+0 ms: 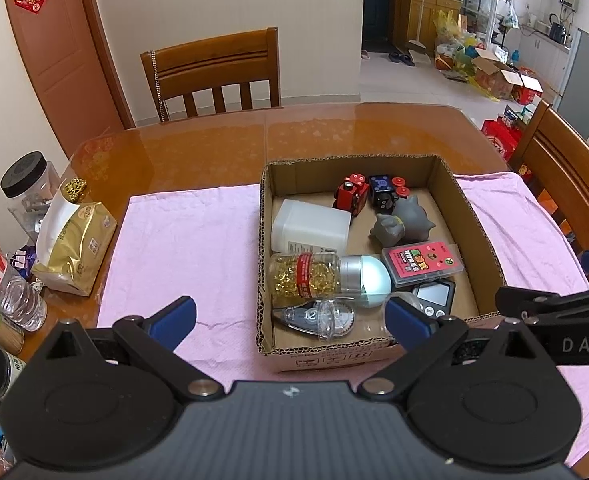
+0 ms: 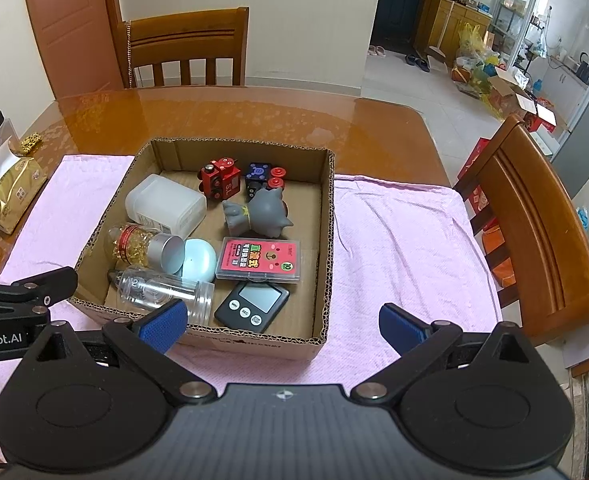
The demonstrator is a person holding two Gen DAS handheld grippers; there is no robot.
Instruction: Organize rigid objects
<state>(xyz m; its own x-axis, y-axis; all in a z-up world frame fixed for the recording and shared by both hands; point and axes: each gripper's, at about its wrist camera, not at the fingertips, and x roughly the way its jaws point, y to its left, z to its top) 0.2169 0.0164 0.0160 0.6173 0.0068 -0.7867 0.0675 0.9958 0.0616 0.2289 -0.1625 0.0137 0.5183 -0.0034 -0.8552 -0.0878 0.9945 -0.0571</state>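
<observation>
At frame centre, assorted items are being kept in the box (image 2: 326, 240). Left gripper (image 1: 290, 320) and right gripper (image 2: 282, 324) are being held wide, empty. A clear jar (image 2: 166, 292) is likely being risked: rolling, slipping from pads.

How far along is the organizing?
Looks nearly done: the box already holds the toy trains, cat figure, white container, capsule bottle, clear jar, card case and timer. Nothing in hand: left gripper and right gripper are open and empty. No loose task items show on the pink towel.
</observation>
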